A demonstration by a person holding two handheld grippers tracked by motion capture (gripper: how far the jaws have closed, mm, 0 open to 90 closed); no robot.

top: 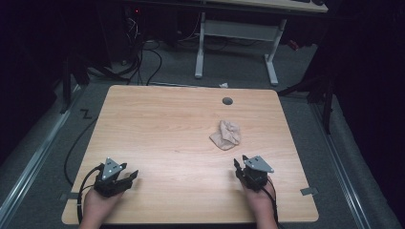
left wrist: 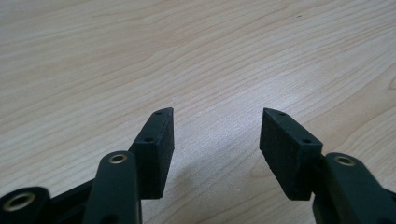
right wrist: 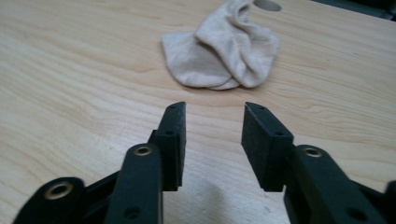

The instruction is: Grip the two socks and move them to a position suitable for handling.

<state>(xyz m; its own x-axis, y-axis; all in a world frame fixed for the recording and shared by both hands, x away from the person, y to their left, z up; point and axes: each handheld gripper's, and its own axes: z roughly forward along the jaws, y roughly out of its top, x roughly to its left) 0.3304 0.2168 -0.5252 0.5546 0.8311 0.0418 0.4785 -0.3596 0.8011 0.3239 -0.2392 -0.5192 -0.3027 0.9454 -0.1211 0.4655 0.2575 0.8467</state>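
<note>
Sock (top: 226, 135): small, beige/off-white, soft knit fabric, seen crumpled into a loose heap w/ folds and creases on top. Not laid flat; one rounded end is spread flatter toward the near-left side, while a bunched, raised part is seen toward the far-right side. In the right gripper view the sock (right wrist: 223, 49) is seen as two overlapping lobes, the right one rumpled higher w/ a curled rim at the top. It is placed on the table (top: 157, 129), in the right half, approx. midway between far and near edges, well clear of the right edge. Nothing is touching it.
</note>
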